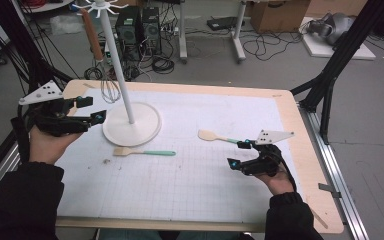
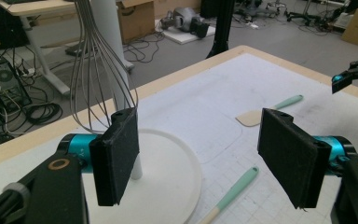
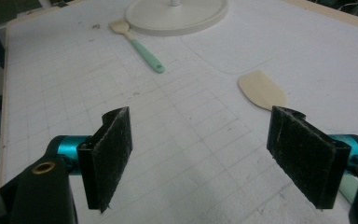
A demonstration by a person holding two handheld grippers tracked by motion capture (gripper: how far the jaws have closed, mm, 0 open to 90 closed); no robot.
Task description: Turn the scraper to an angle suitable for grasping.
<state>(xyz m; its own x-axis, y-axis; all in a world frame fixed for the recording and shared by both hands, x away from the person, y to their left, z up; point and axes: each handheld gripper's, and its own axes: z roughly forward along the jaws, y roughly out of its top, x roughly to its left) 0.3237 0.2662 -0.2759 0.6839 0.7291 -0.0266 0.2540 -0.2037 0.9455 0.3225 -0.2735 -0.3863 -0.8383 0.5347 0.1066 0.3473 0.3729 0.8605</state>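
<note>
Stand (image 1: 131, 122) and whisk (image 2: 98, 70) just ahead of left gripper (image 1: 87, 111), jaws apart; spatula (image 1: 211, 135) beside right gripper (image 1: 239, 154), likewise spread.

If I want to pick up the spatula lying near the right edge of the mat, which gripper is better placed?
Right. The right gripper is open right beside the spatula, whose blade lies just ahead of its jaws. The left gripper is across the table by the stand's base.

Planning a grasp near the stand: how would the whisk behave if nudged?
The whisk hangs from the stand by its handle, so it would probably swing rather than stay put. Its thin wire loops look springy and may flex under the pads. It seems light, so a push could perhaps knock it off the hook.
</note>
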